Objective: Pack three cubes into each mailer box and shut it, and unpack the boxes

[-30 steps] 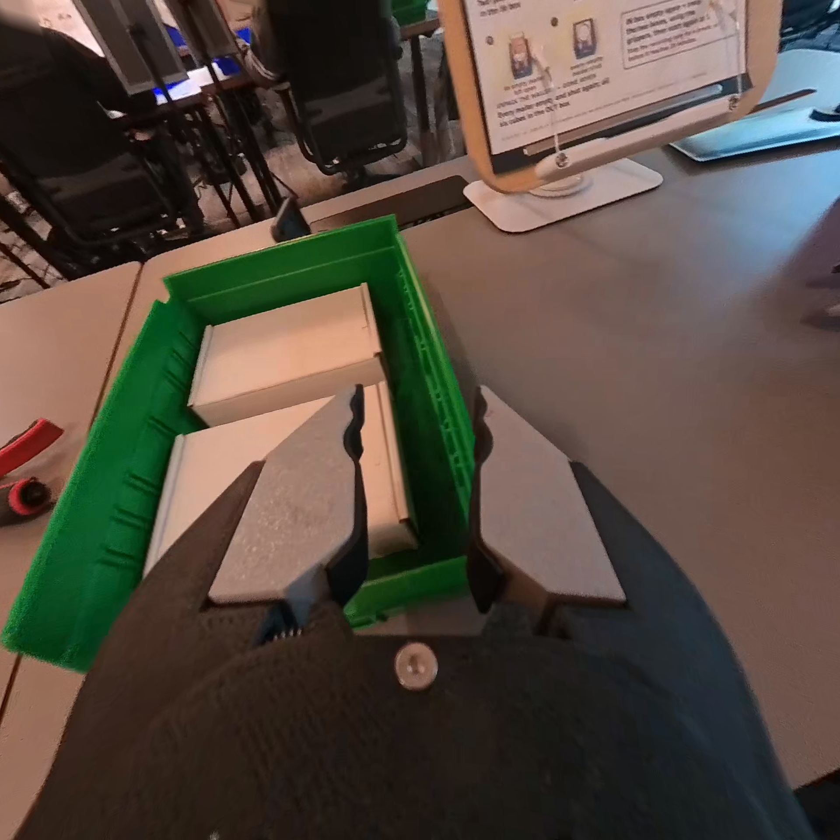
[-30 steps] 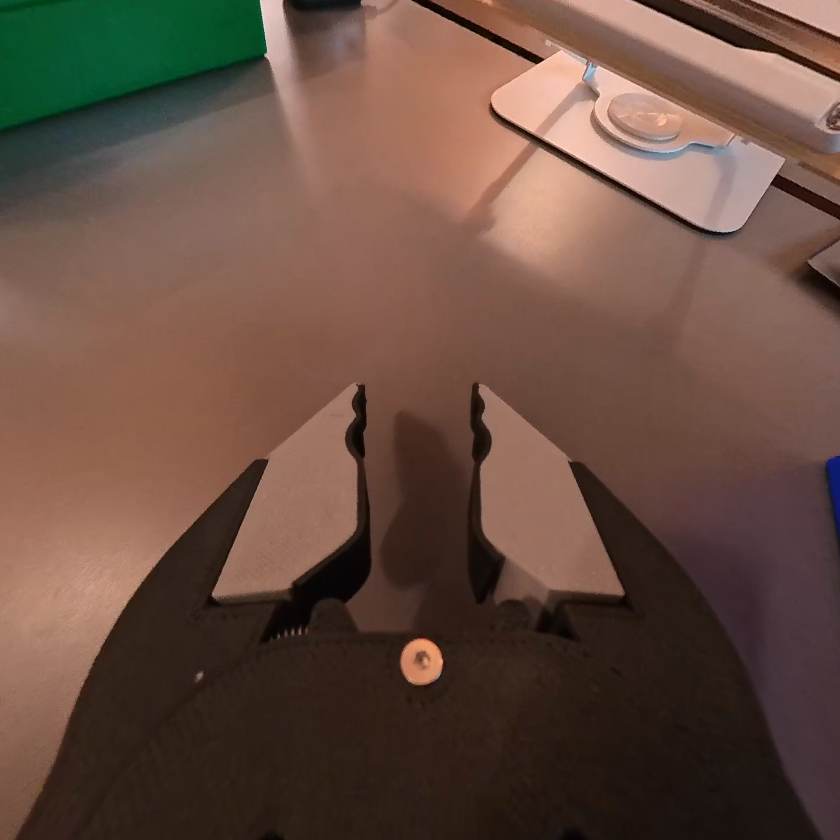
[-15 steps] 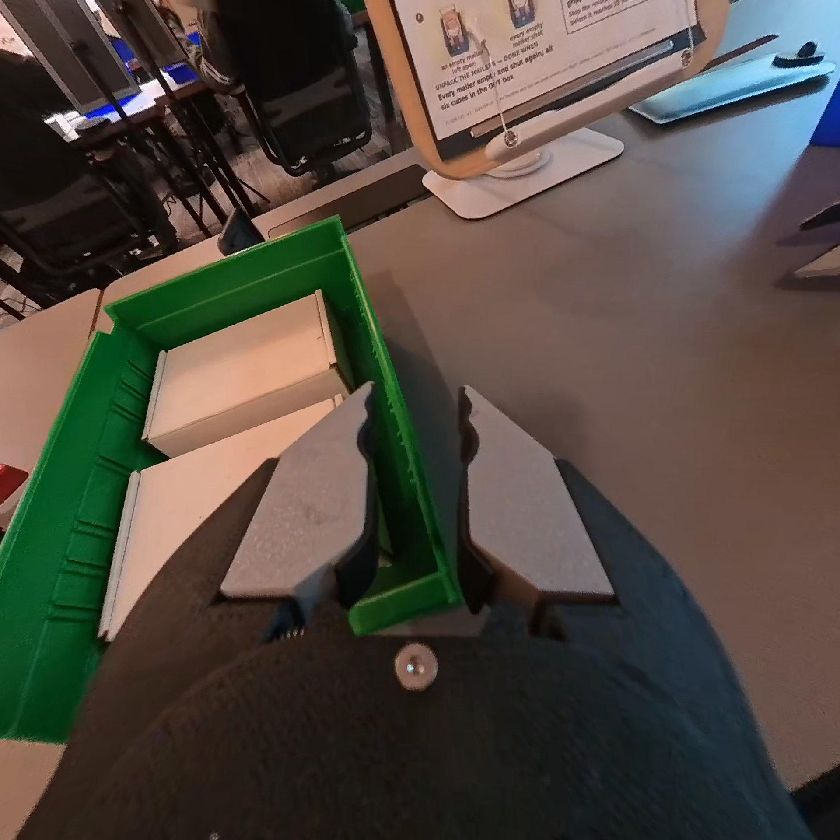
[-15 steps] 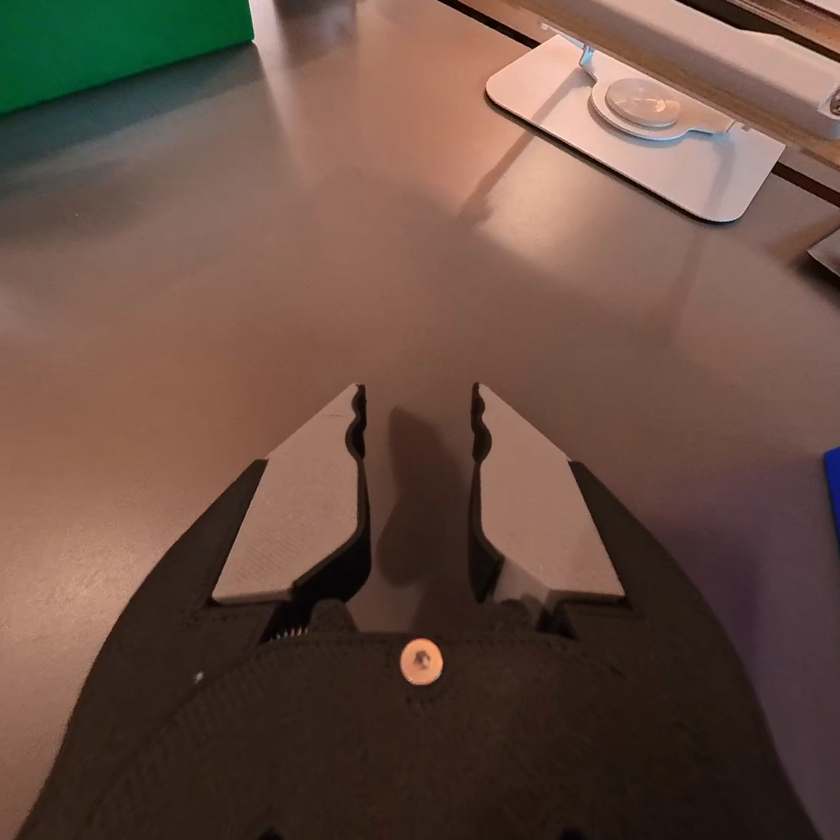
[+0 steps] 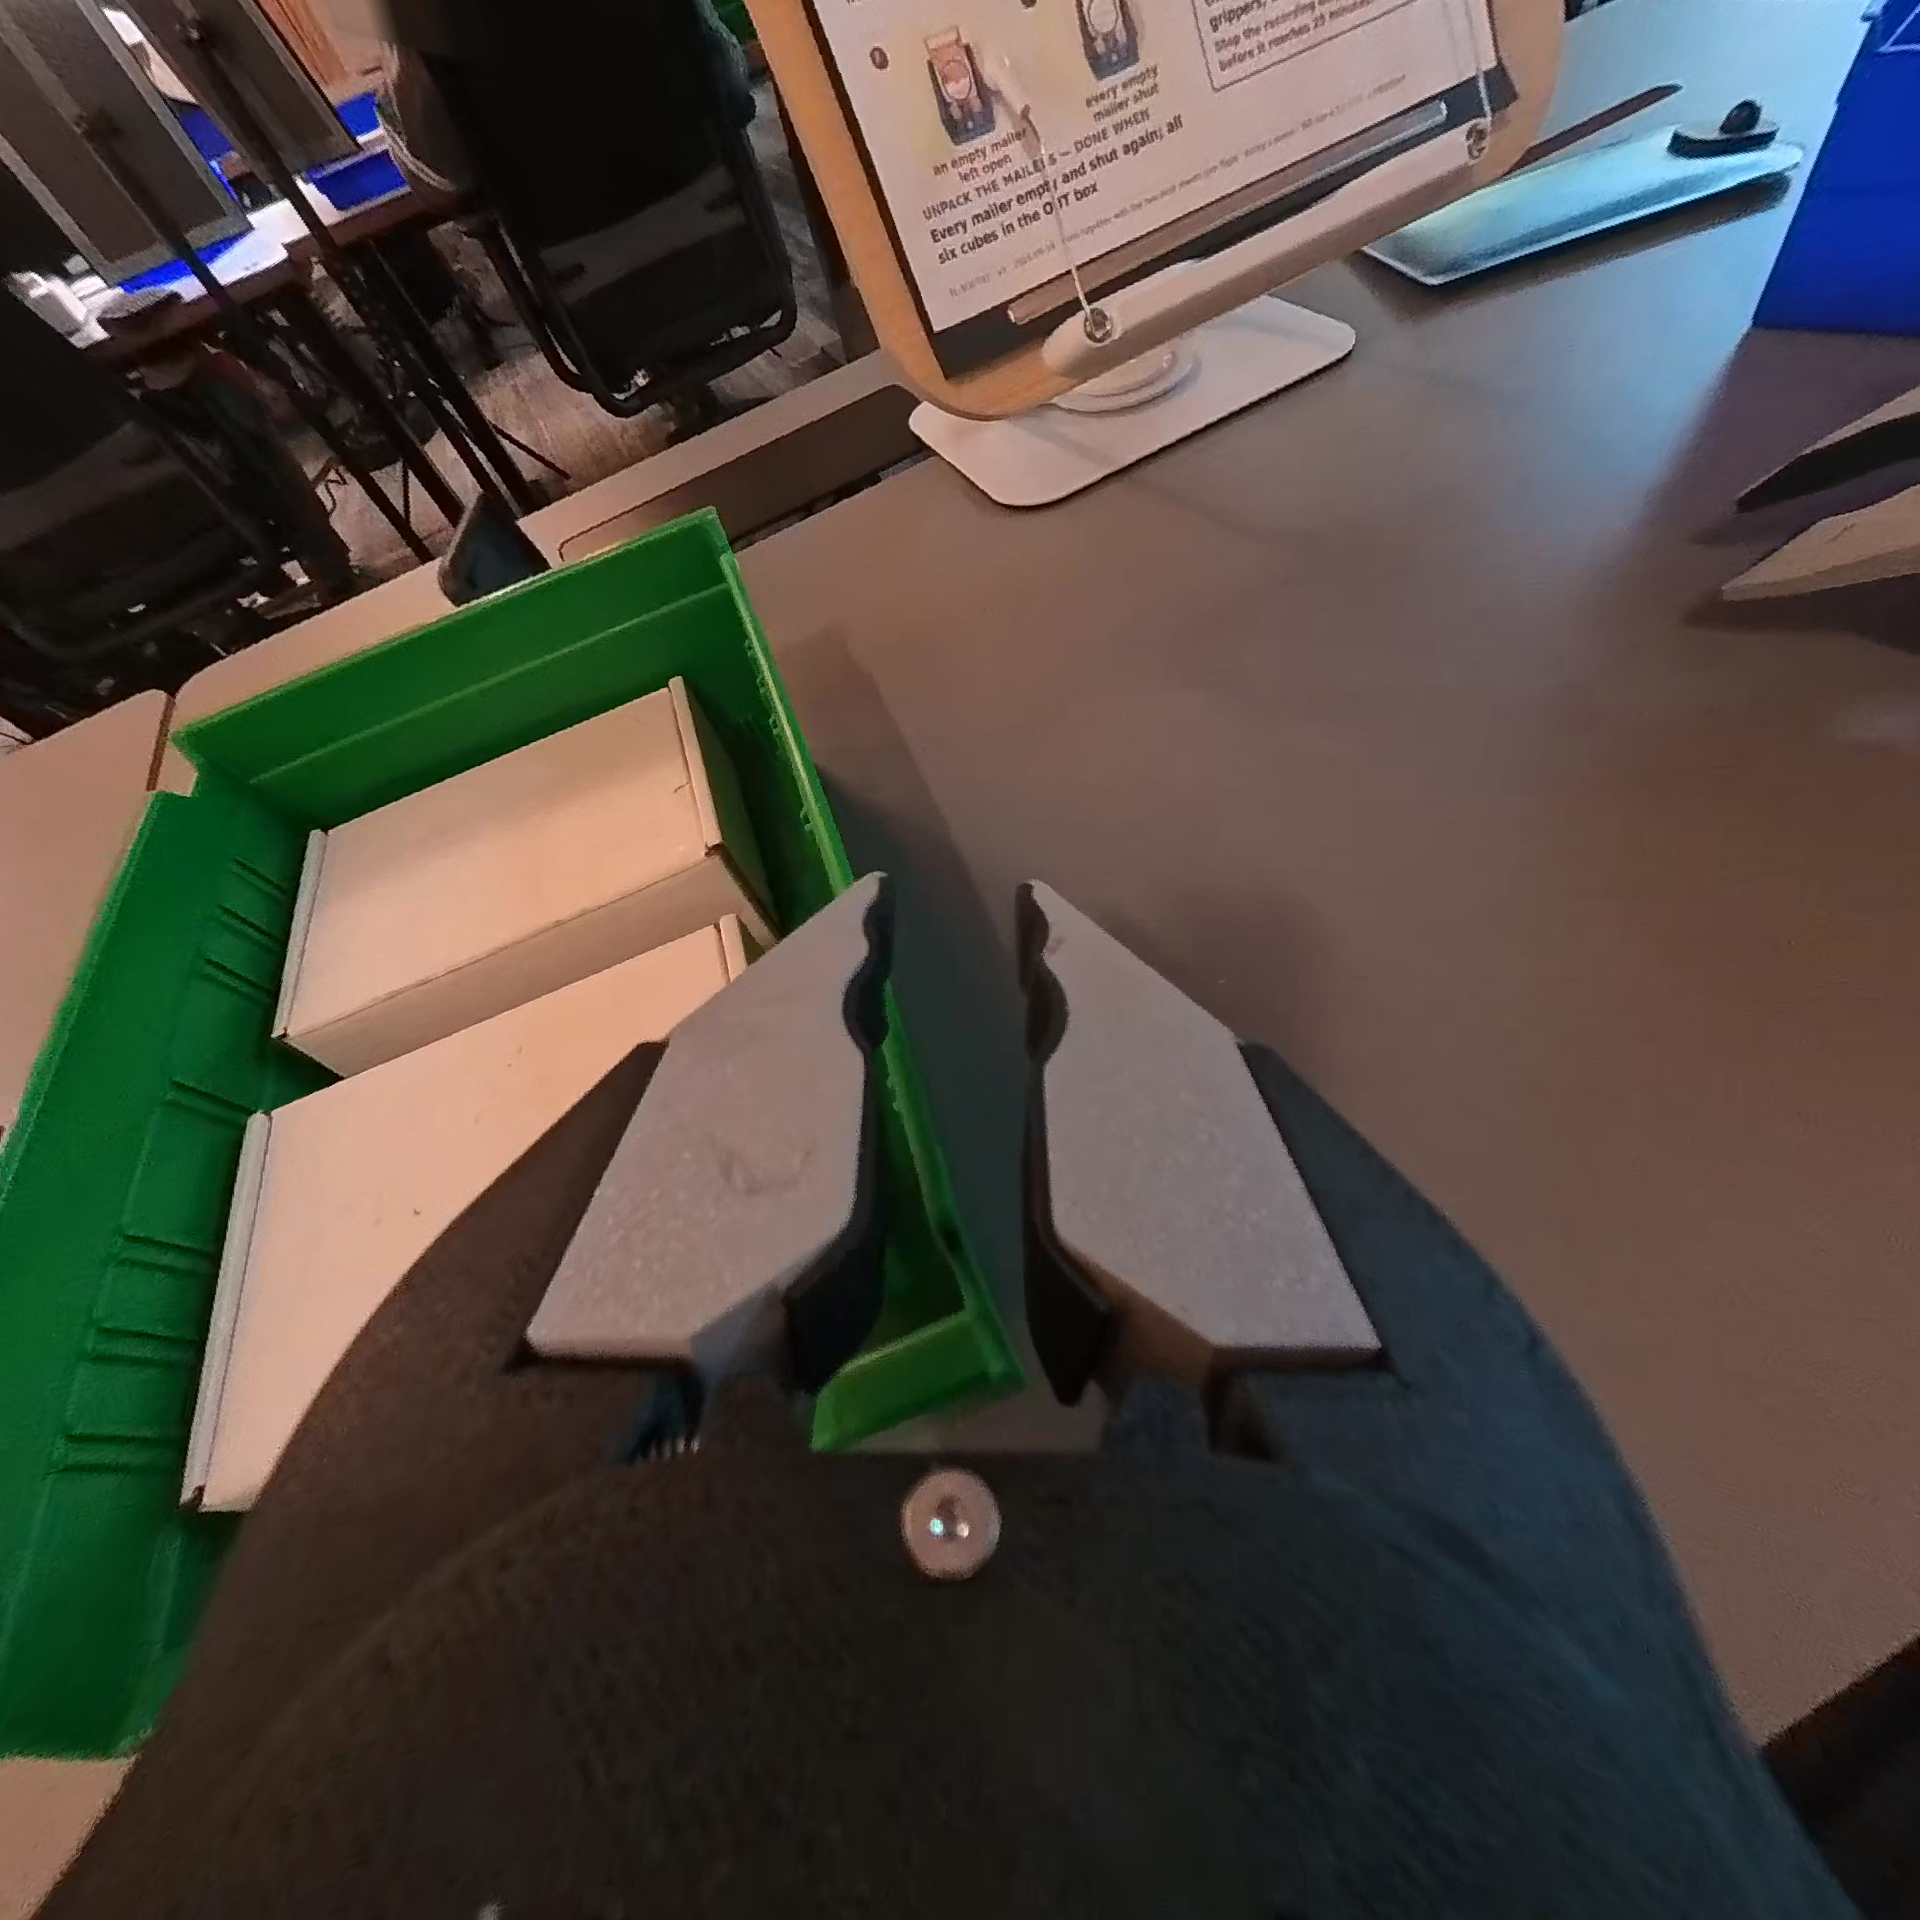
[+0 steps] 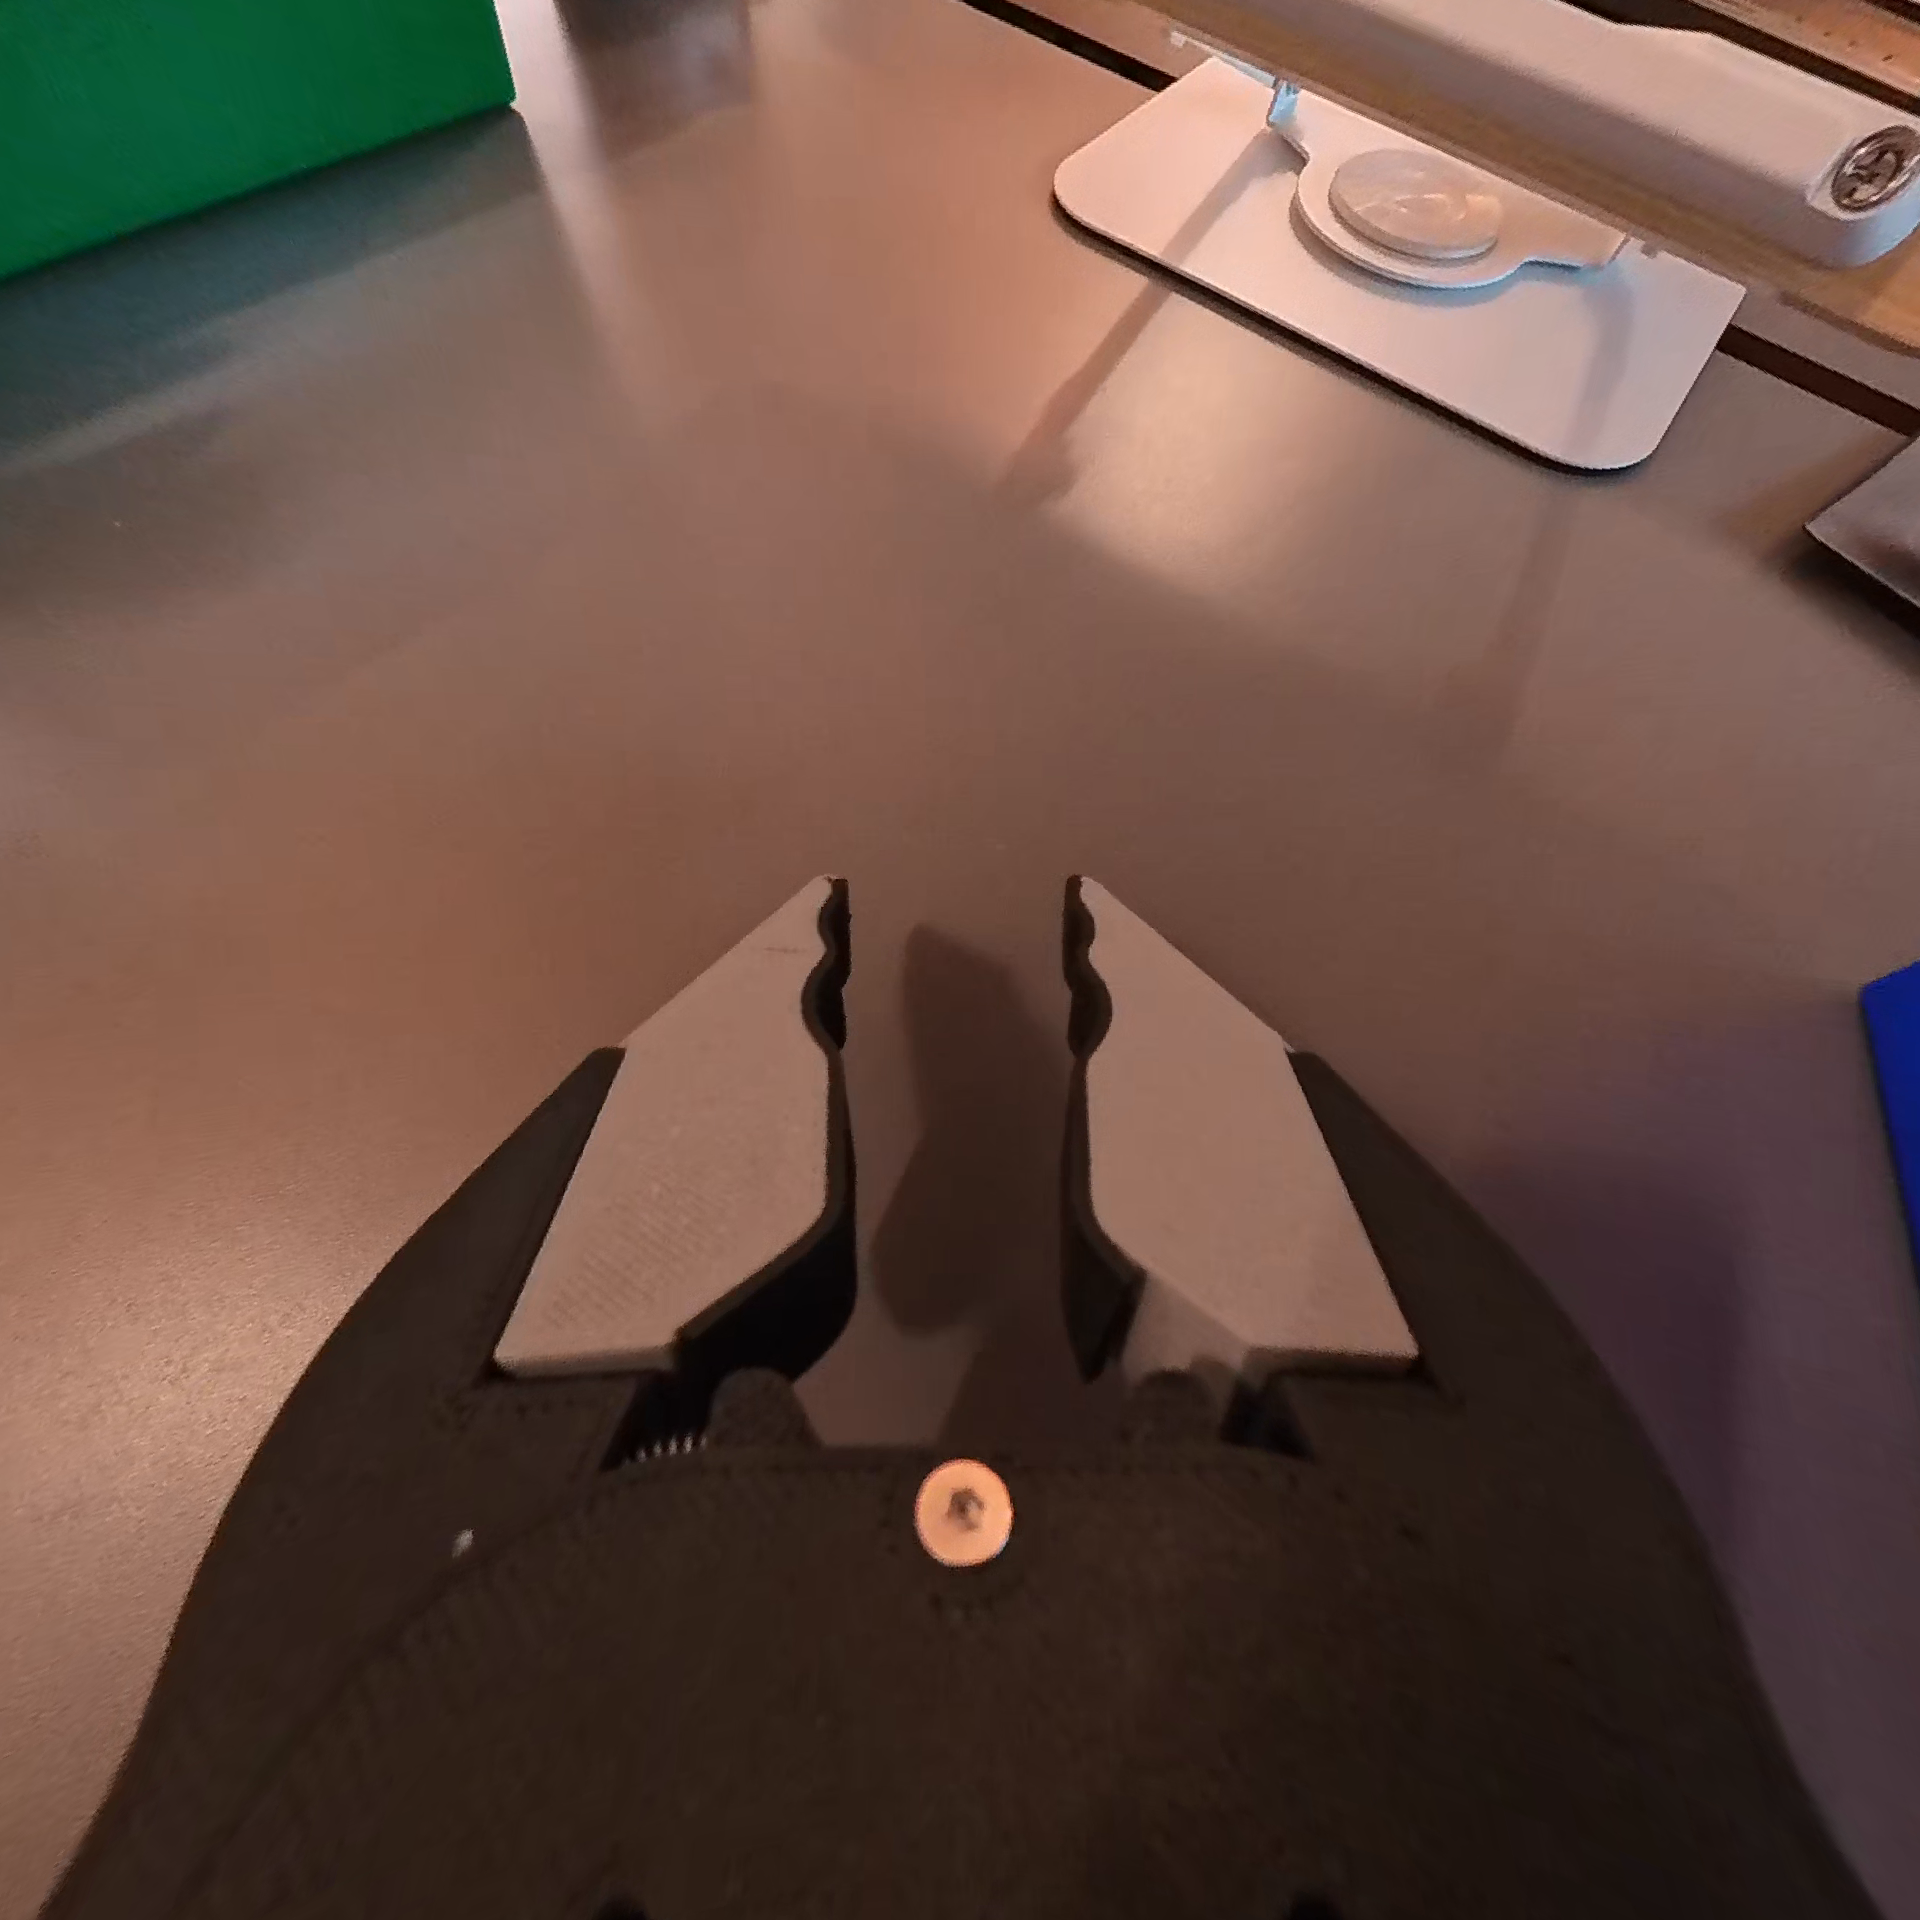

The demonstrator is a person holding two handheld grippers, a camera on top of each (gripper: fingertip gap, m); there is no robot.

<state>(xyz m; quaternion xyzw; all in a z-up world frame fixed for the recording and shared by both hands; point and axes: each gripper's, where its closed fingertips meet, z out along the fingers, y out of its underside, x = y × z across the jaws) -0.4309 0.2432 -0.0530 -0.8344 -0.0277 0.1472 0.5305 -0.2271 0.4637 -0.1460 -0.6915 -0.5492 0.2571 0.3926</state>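
Observation:
A green bin (image 5: 104, 1195) at the left of the table holds two shut white mailer boxes, a far one (image 5: 499, 862) and a near one (image 5: 416, 1226). My left gripper (image 5: 953, 904) hovers at the bin's near right corner. Its jaws are narrowly open and straddle the bin's right wall, with a thin gap to the right finger; whether they touch the wall is unclear. My right gripper (image 6: 956, 894) is open and empty, low over the bare table (image 6: 727, 623). It also shows at the right edge of the left wrist view (image 5: 1829, 520). No cubes are in view.
A sign on a white stand (image 5: 1132, 416) is at the back of the table and also shows in the right wrist view (image 6: 1403, 260). A blue object (image 5: 1860, 187) is at the far right. The bin's outer wall (image 6: 208, 104) is far left. Chairs stand beyond the table. The gap from one gripper's tips to the other's is roughly 30 cm. The blue object (image 5: 1860, 187) lies some 20 cm from my right tips, 50 cm from my left tips.
My left gripper has shifted right, from over the near box to the bin's right wall, and its jaws have narrowed to about half. The right gripper has barely moved.

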